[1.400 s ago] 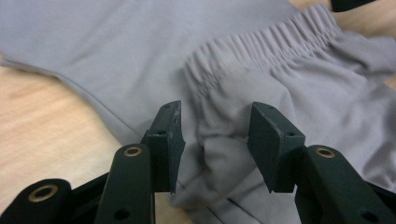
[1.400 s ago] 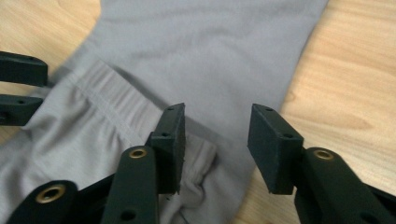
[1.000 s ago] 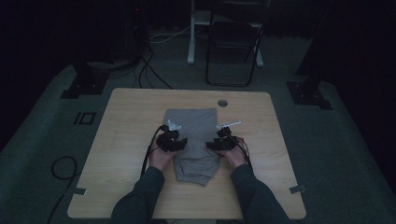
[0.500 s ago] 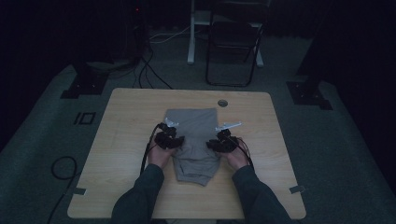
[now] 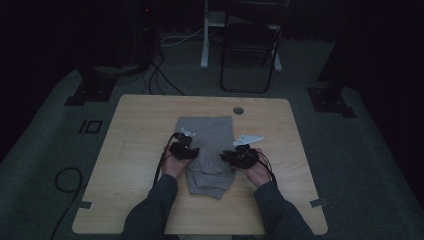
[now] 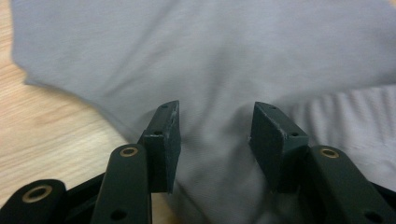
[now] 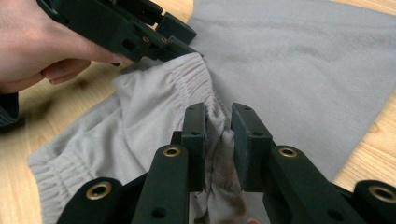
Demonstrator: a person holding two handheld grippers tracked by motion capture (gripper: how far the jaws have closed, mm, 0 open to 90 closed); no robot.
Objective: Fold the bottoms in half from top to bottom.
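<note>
Right gripper [image 7: 218, 135] has its jaws pinched together on a bunched fold of the grey garment [image 7: 299, 60], right next to the ribbed elastic hem. Left gripper [image 6: 215, 140] sits with jaws apart, smooth grey cloth showing between them, pads not clamping anything. Garment lies folded in the middle of the wooden worktop [image 5: 135, 130], hands at either side of its near end. No logo, label or print readable anywhere on the fabric.
</note>
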